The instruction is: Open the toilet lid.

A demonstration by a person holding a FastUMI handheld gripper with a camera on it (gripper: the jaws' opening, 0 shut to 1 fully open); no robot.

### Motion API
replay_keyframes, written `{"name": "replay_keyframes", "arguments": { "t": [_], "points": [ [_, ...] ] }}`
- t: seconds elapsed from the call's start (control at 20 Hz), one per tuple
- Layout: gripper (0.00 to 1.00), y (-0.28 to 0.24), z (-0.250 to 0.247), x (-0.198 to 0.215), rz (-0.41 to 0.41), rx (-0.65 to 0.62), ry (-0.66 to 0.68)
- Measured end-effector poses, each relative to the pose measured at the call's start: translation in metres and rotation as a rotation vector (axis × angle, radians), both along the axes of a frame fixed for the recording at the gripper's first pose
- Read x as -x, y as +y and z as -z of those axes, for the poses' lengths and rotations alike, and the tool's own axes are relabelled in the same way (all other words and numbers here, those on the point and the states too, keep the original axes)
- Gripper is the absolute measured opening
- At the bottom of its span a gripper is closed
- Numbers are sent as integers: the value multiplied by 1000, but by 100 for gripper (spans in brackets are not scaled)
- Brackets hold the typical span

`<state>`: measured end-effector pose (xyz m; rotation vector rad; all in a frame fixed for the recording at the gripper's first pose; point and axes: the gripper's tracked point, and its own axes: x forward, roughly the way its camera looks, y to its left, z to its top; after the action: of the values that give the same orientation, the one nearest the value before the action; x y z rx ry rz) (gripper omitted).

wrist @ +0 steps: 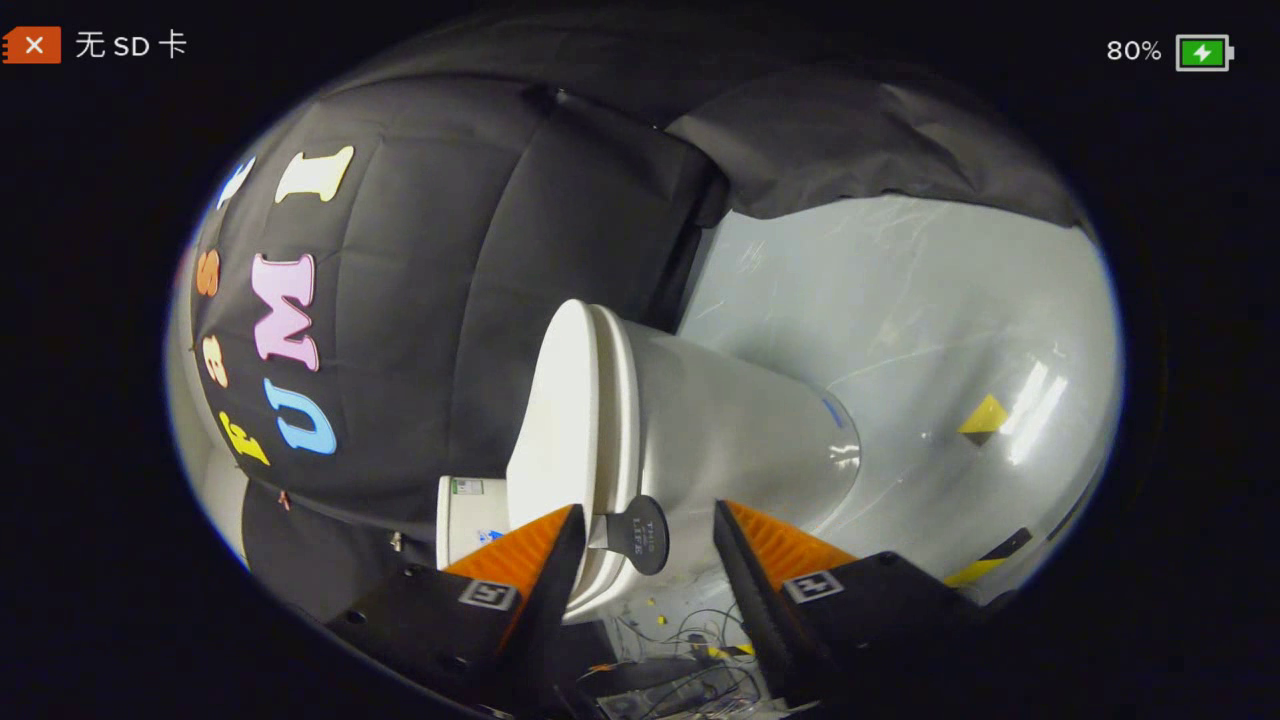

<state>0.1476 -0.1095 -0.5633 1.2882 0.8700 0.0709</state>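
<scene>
Gripper view, white toilet lid (562, 400) closed, gripper (648, 525) open

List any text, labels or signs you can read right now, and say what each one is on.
Round dark tab on the toilet lid, between the open gripper's fingers: pale print, too small to read.
Sticker on the white tank: too small to read.
Square marker on the gripper: a pattern, no words.
No text here can be read with confidence.
</scene>
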Motion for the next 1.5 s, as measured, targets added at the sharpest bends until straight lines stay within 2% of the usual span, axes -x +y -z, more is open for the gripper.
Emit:
{"name": "replay_keyframes", "arguments": {
  "t": [0.1,0.15,0.2,0.25,0.5,0.8,1.2,1.5],
  "points": [
    [37,0,3,-3,16,-52,25],
    [19,19,3,5,27,-85,20],
    [12,0,-2,-5,7,-93,1],
    [5,-5,-11,4,15,-76,-6],
    [5,6,-12,0,-43,14,13],
    [5,9,-54,-4,-94,151,-28],
    [5,29,-138,-12,-87,243,-81],
    [5,59,-206,-14,-128,359,-136]
  ]
}}
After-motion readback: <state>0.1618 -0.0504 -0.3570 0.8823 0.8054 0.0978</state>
